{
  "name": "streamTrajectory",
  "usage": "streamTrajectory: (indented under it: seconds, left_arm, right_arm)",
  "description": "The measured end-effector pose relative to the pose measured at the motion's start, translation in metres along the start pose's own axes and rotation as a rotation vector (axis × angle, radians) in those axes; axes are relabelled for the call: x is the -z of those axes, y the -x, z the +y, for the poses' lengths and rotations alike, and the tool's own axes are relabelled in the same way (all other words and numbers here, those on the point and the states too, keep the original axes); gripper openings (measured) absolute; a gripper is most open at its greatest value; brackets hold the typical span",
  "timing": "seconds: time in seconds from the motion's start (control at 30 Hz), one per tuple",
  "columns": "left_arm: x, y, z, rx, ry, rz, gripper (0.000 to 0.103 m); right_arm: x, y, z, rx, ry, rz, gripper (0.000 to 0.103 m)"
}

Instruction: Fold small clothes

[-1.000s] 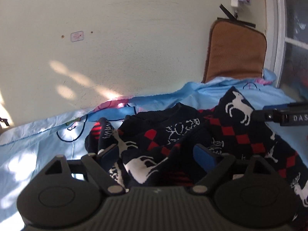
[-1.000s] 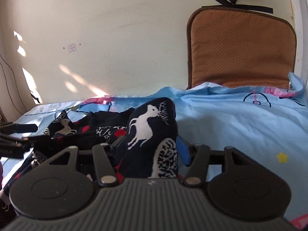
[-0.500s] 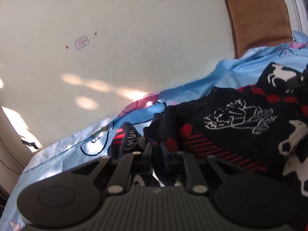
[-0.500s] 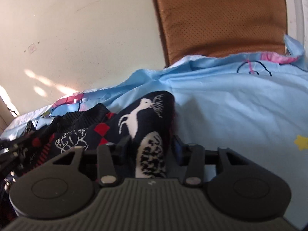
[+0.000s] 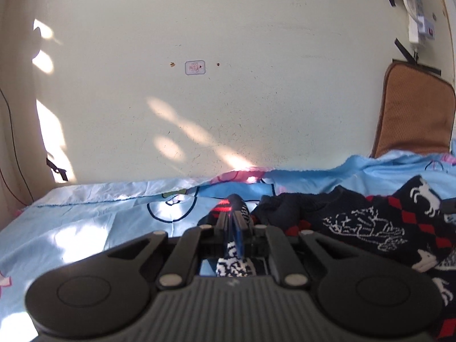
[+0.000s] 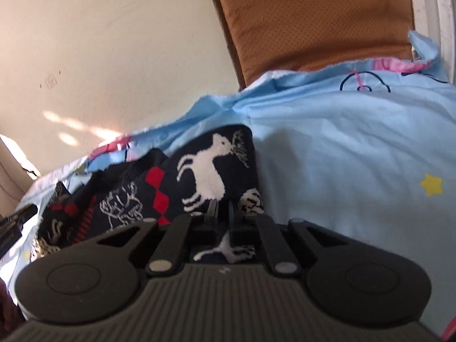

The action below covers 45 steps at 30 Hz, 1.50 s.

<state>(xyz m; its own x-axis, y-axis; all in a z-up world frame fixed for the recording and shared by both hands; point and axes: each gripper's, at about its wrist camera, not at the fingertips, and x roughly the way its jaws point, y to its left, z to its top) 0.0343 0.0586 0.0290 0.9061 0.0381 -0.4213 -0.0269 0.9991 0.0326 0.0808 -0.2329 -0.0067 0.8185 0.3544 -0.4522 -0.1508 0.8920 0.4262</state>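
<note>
Step in hand: grasping the garment's two ends before a fold. Left gripper point(image 5: 234, 225) is pinched tight on a bunched corner of the knit sweater point(image 5: 356, 225), fabric visible between the pads. Right gripper point(image 6: 223, 213) has its jaws closing, nearly together, with the sweater's point(image 6: 199, 176) right edge clamped between them. The sweater lies crumpled on the light-blue cartoon bedsheet point(image 6: 342, 154), near the wall, left of the brown cushion point(image 6: 313, 20). It's navy, with white deer and red diamonds, thick and slack. Next move, I'd judge: lift and pull both ends apart evenly to flatten it; uneven tension would drag the sheet.
</note>
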Motion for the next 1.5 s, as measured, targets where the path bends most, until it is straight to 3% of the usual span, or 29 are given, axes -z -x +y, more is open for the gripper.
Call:
streamTrajectory:
  seconds: [0.07,0.17,0.33,0.4,0.57,0.63,0.77,0.83,0.9,0.97,1.07,1.13,1.17,1.27,1.33,1.37,1.43,1.47,1.5]
  left_arm:
    - [-0.005,0.0,0.013,0.045,0.09,0.011,0.01]
    - [-0.006,-0.001,0.035,0.108,0.244,0.019,0.01]
    - [0.008,-0.008,0.071,0.14,0.442,0.039,0.01]
    - [0.012,-0.013,0.082,0.155,0.478,0.055,0.01]
    - [0.011,-0.014,0.091,0.167,0.502,0.065,0.01]
    - [0.009,-0.013,0.092,0.183,0.505,0.063,0.01]
    - [0.003,-0.008,0.087,0.182,0.47,0.037,0.011]
    - [0.001,-0.005,0.086,0.181,0.467,0.024,0.014]
    - [0.0,-0.004,0.088,0.184,0.483,0.021,0.016]
    - [0.001,-0.005,0.091,0.193,0.506,0.026,0.016]
    - [0.001,-0.005,0.094,0.204,0.531,0.031,0.016]
    - [0.001,-0.005,0.096,0.215,0.539,0.03,0.016]
    - [0.001,-0.004,0.095,0.22,0.54,0.031,0.016]
    - [0.001,-0.005,0.089,0.256,0.532,0.046,0.018]
    - [0.002,-0.005,0.082,0.284,0.507,0.059,0.019]
    - [0.002,-0.004,0.079,0.311,0.499,0.066,0.021]
    - [0.003,-0.005,0.074,0.386,0.506,0.087,0.033]
    - [0.002,-0.007,0.071,0.417,0.507,0.1,0.045]
    - [0.001,-0.009,0.067,0.44,0.505,0.114,0.052]
  right_arm:
    - [0.002,0.008,0.025,-0.067,0.054,-0.029,0.014]
    - [0.002,-0.005,0.063,-0.192,0.085,0.03,0.014]
    - [0.005,-0.049,0.152,-0.28,0.268,0.108,0.016]
    - [0.0,-0.077,0.182,-0.278,0.311,0.172,0.026]
    - [-0.014,-0.154,0.221,-0.14,0.303,0.391,0.027]
    - [-0.014,-0.175,0.223,-0.131,0.289,0.497,0.028]
    - [-0.014,-0.181,0.236,-0.1,0.384,0.544,0.028]
    - [-0.016,-0.173,0.235,-0.067,0.405,0.525,0.01]
    - [-0.028,-0.153,0.228,-0.094,0.346,0.436,0.007]
    - [-0.046,-0.122,0.209,-0.19,0.173,0.323,0.007]
    - [-0.054,-0.066,0.157,-0.339,-0.188,0.128,0.007]
    - [-0.037,-0.033,0.113,-0.364,-0.365,0.039,0.007]
    - [-0.025,-0.023,0.095,-0.344,-0.409,0.036,0.007]
    - [0.023,-0.013,0.06,-0.184,-0.421,0.168,0.011]
    - [0.045,-0.007,0.047,-0.143,-0.392,0.223,0.013]
    - [0.049,0.002,0.044,-0.146,-0.37,0.205,0.012]
    - [0.047,0.022,0.046,-0.107,-0.281,0.135,0.019]
    - [0.045,0.032,0.049,-0.074,-0.222,0.079,0.032]
    - [0.041,0.041,0.051,-0.042,-0.162,0.024,0.038]
